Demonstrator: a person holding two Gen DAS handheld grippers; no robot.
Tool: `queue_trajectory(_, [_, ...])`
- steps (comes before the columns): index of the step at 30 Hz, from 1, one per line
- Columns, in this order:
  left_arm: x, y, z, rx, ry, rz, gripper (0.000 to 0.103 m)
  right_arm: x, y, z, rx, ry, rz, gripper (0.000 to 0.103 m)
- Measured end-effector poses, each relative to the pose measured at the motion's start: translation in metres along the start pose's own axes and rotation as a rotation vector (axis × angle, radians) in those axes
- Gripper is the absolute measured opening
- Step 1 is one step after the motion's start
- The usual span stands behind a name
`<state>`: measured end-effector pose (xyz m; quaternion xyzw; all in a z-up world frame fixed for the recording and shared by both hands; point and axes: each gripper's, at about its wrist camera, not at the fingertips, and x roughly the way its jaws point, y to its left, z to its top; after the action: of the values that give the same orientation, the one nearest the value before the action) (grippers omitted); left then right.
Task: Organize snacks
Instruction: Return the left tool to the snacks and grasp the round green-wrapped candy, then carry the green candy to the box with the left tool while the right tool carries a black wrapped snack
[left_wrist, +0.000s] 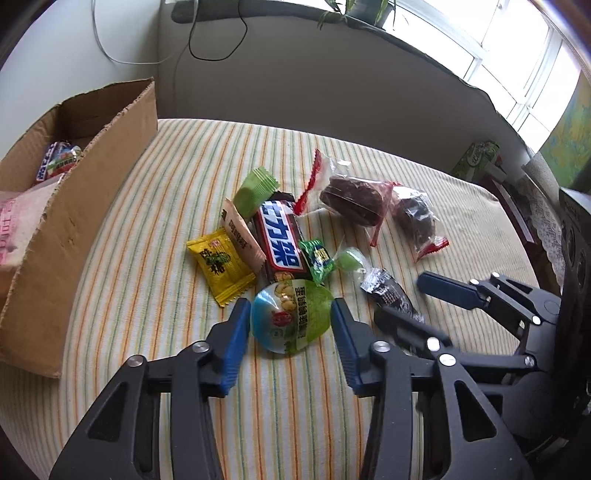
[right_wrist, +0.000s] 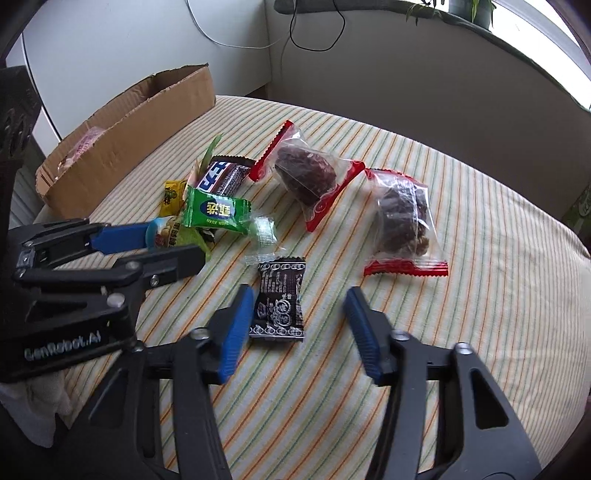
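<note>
My left gripper (left_wrist: 290, 312) is open, its blue pads on either side of a round green-and-blue snack pack (left_wrist: 291, 319) lying on the striped cloth. My right gripper (right_wrist: 299, 301) is open around a black candy wrapper (right_wrist: 279, 302), which touches the left pad. A pile of snacks lies beyond: a Snickers bar (left_wrist: 280, 238), a yellow packet (left_wrist: 221, 266), a tan packet (left_wrist: 242, 230), a green wafer (left_wrist: 255, 192), green candies (right_wrist: 216, 212), and two clear bags of dark pastries (right_wrist: 306, 175) (right_wrist: 404, 218). The cardboard box (left_wrist: 74, 206) stands at the left and holds a few snacks.
The striped tablecloth (left_wrist: 155, 206) covers a round table. A grey wall with cables rises behind, a window at the upper right. Green boxes and a lace cloth (left_wrist: 543, 206) sit at the far right. The right gripper shows in the left wrist view (left_wrist: 424, 295).
</note>
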<state>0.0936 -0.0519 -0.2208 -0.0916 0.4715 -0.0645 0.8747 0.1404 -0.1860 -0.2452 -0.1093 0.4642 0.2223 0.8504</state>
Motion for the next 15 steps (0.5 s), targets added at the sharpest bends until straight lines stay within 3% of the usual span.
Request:
queue_trajectory(2, [0.0,0.0,-0.001,0.002,-0.004,0.002,0.032,0.0,0.0,0.001,-0.004,-0.004,-0.003,0.044])
queue_trajectory(4, [0.0,0.0,-0.002,0.012,-0.009,0.013,0.028,-0.001,-0.001,0.001,0.001,-0.007,0.0,0.029])
queue_trajectory(15, [-0.01,0.0,-0.006,0.002,-0.065,-0.017,0.026,-0.007,-0.01,-0.003,0.043,-0.019,0.002,0.028])
